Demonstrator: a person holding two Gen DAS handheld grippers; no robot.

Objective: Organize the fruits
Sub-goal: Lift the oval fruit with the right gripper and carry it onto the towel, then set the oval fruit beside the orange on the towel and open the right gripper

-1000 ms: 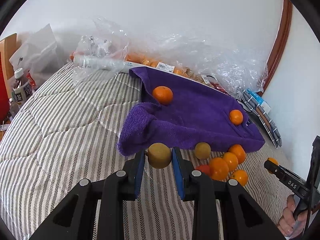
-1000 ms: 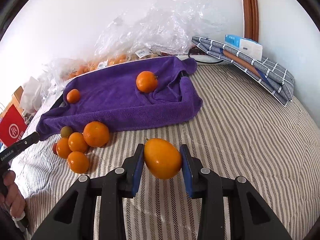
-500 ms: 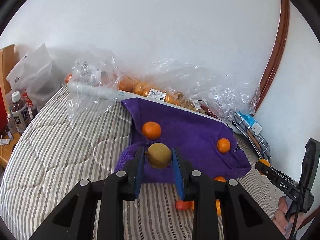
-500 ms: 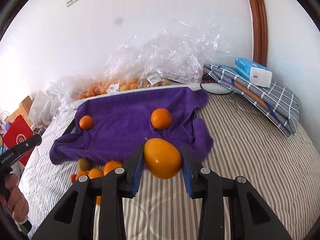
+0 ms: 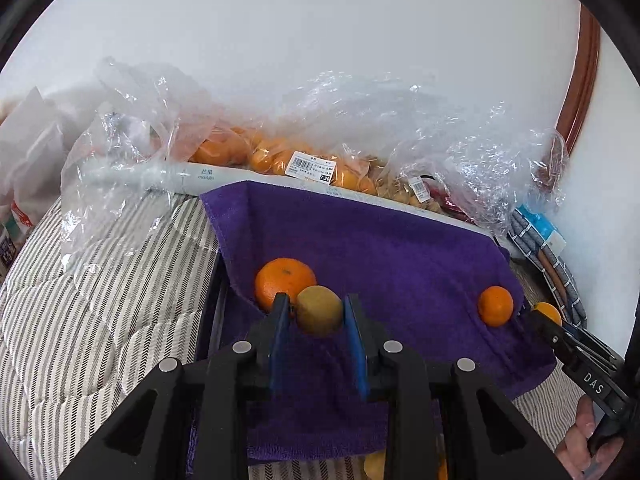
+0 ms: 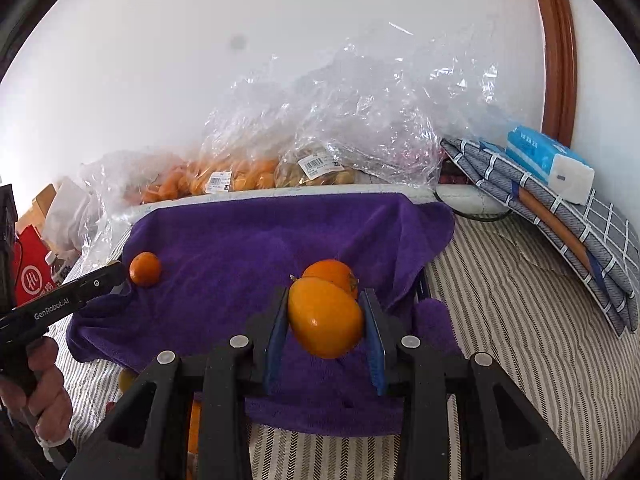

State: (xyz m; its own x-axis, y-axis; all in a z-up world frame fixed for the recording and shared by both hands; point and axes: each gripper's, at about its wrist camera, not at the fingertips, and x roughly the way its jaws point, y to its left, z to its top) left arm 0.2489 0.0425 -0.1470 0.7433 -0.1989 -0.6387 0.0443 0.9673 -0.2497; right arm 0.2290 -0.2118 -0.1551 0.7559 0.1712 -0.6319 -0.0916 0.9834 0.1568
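Observation:
My left gripper (image 5: 318, 312) is shut on a brownish-green kiwi (image 5: 319, 310), held over the near left part of the purple towel (image 5: 384, 252). An orange (image 5: 285, 282) lies on the towel just behind the kiwi. A smaller orange (image 5: 495, 306) lies at the towel's right side. My right gripper (image 6: 326, 316) is shut on a large orange fruit (image 6: 325, 317), held over the towel (image 6: 248, 248). An orange (image 6: 334, 274) sits right behind it; a small orange (image 6: 145, 268) lies at the left. The left gripper's tip (image 6: 100, 280) shows near it.
Clear plastic bags of oranges and other fruit (image 5: 280, 160) line the wall behind the towel. A folded checked cloth (image 6: 560, 216) with a blue tissue pack (image 6: 548, 162) lies at the right. Loose fruit (image 5: 376, 464) lies on the striped bedcover (image 5: 100, 320) below the towel's near edge.
Both grippers moved forward over the purple towel with their fruit still held. The loose fruit pile has slipped below the near edge of both views.

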